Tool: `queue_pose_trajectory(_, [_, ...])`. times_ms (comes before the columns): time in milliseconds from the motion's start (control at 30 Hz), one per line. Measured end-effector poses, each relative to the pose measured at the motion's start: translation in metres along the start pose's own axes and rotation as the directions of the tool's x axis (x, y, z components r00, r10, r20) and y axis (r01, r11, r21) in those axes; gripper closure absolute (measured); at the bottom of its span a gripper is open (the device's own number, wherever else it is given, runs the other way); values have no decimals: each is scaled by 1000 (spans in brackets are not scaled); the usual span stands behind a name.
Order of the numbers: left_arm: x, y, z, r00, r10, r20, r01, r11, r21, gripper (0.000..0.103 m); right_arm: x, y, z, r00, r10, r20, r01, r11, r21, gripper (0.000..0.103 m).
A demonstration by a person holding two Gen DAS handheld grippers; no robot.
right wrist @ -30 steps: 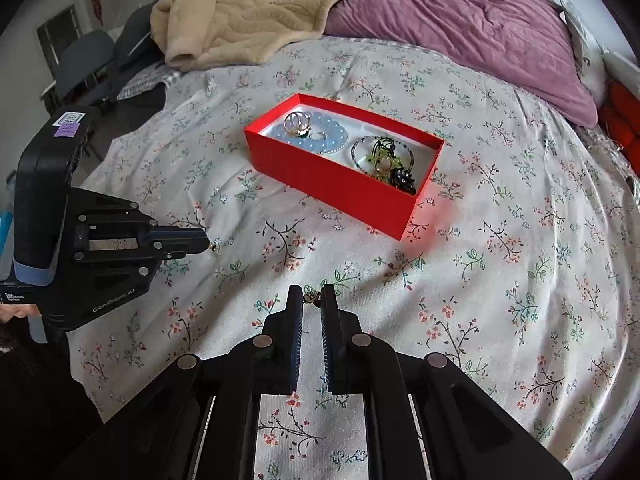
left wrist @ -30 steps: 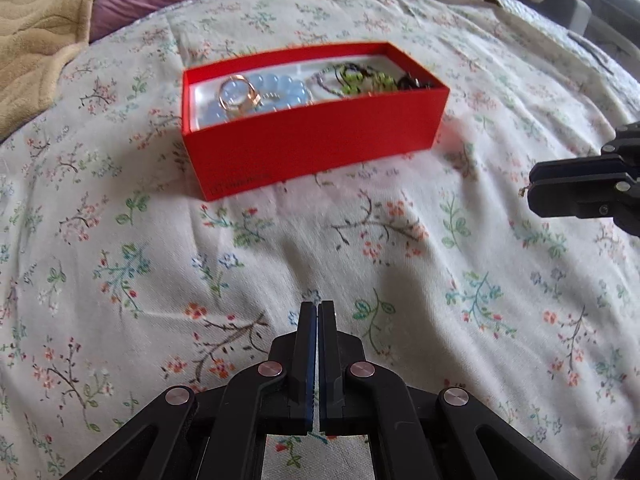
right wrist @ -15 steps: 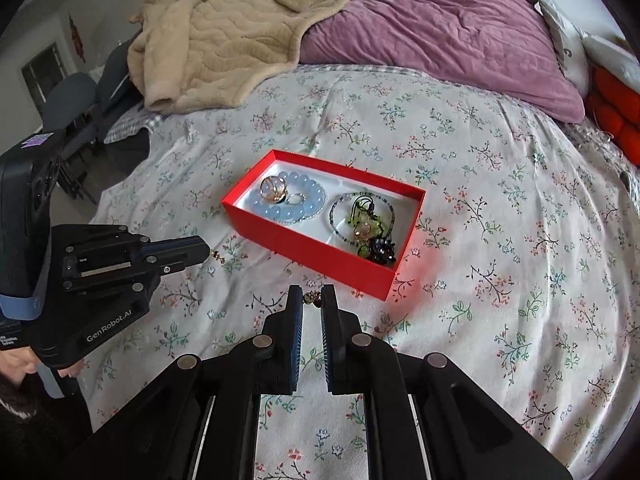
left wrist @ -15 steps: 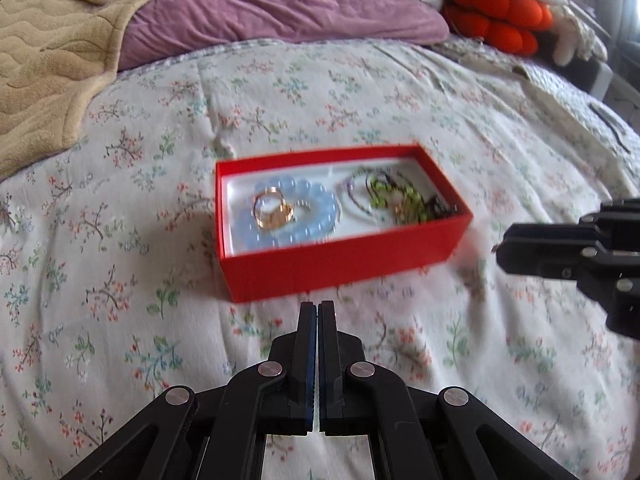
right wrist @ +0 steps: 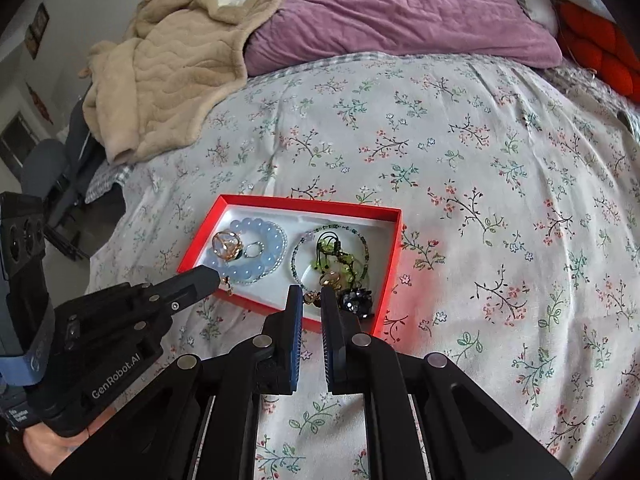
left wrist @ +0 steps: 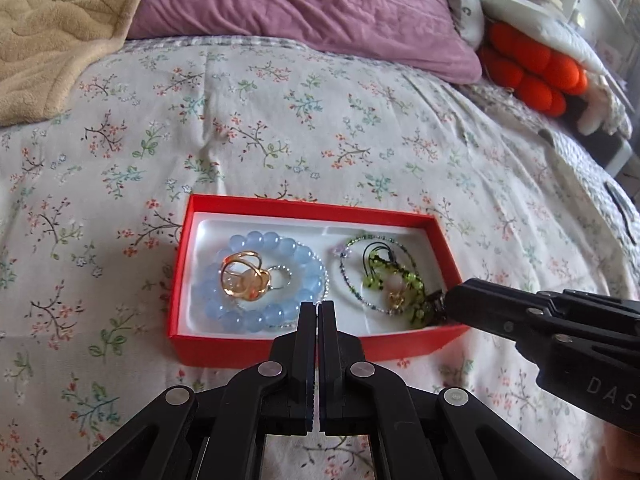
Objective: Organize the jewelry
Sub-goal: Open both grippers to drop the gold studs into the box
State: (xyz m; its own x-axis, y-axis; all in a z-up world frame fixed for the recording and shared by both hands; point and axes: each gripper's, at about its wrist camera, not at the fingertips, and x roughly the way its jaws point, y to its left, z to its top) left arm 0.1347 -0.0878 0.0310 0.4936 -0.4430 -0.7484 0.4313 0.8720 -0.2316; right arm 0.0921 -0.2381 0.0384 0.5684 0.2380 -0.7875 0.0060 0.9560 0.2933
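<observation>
A red box (left wrist: 181,280) (right wrist: 394,248) with a white insert lies on the floral bedspread. Its left half holds a blue bead bracelet (left wrist: 216,312) (right wrist: 262,268) and a gold wire ring (left wrist: 244,276). The right half holds a green bead tangle (left wrist: 376,280) (right wrist: 340,260) and a black cluster (right wrist: 354,300). My left gripper (left wrist: 318,308) (right wrist: 212,276) is shut at the box's near-left edge, with a small gold piece (right wrist: 228,285) dangling from its tip. My right gripper (right wrist: 312,294) (left wrist: 450,304) hangs over the near-right corner, shut on another small gold piece (right wrist: 311,299).
The floral bedspread (right wrist: 480,200) stretches wide to the right of the box. A beige blanket (right wrist: 168,80) and a purple pillow (right wrist: 400,20) lie at the back, an orange plush (left wrist: 532,68) at the far right. The bed's edge and chairs (right wrist: 40,168) are at left.
Both grippers have come forward to the box, from well short of it to over its near edge. Each has stayed shut on its small piece.
</observation>
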Motion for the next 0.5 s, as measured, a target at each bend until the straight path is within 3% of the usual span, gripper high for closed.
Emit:
queue_pose_trajectory(333, [13,2,7,1000,0,-6,0,999,-46,103,15,-13,6,998,40,-47,-36,997,73,90])
queue_pose_trajectory(433, [12,3,6,1000,11,-12,-11,999,-44,95,13,-15,6,998,36,-45,-32,997,73,77])
queue_pose_trajectory(500, [9,3,5,1000,14,-12,-14,999,-39,86,9,-17,6,999,33,-36,-31,997,74,75])
